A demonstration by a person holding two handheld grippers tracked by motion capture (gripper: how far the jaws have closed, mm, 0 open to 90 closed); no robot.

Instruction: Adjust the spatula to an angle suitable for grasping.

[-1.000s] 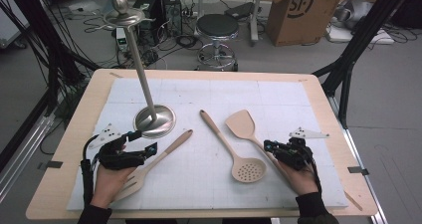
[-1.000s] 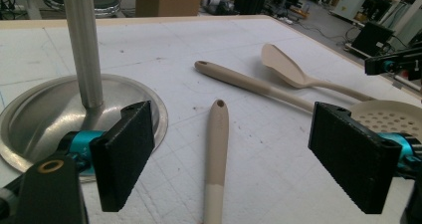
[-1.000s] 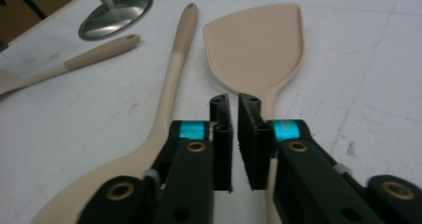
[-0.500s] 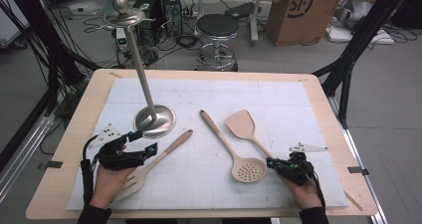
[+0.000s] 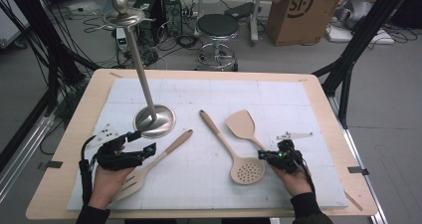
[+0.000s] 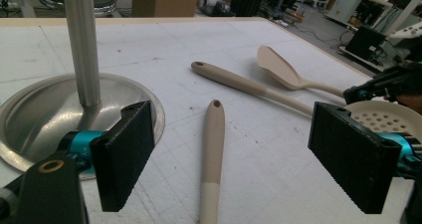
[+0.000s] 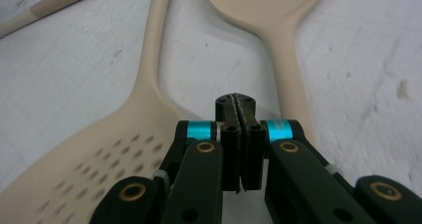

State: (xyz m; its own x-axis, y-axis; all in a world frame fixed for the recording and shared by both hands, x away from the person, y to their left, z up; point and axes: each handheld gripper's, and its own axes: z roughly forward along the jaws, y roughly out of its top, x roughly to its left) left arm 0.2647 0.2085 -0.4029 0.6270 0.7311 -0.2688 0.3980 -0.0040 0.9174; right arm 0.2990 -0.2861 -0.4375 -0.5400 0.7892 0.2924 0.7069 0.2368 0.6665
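My left gripper [image 5: 142,142] rests open at the near left of the table, beside the round base of a metal stand [image 5: 155,120]. The handle of a wooden slotted turner [image 6: 213,149] lies on the mat between its wide-apart pads [image 6: 124,154]. My right gripper [image 5: 268,156] is shut with nothing in it, low over the mat at the near right. Its closed tip [image 7: 236,104] sits between the bowl of a perforated skimmer [image 7: 99,149] and the handle of a flat spatula [image 7: 293,69]. All three utensils lie flat: the turner [image 5: 149,162], the skimmer [image 5: 247,171] and the spatula [image 5: 241,123].
A white mat [image 5: 214,94] covers most of the wooden table. The stand's tall pole [image 5: 142,74] rises at the left. Two small white three-cornered plates [image 5: 293,134] [image 5: 104,132] lie on the mat. A stool [image 5: 217,27] and a cardboard box [image 5: 298,12] stand beyond the far edge.
The right hand drew back from the spatula's handle toward the near edge, then came left and lower beside the skimmer's bowl. The left hand has kept still.
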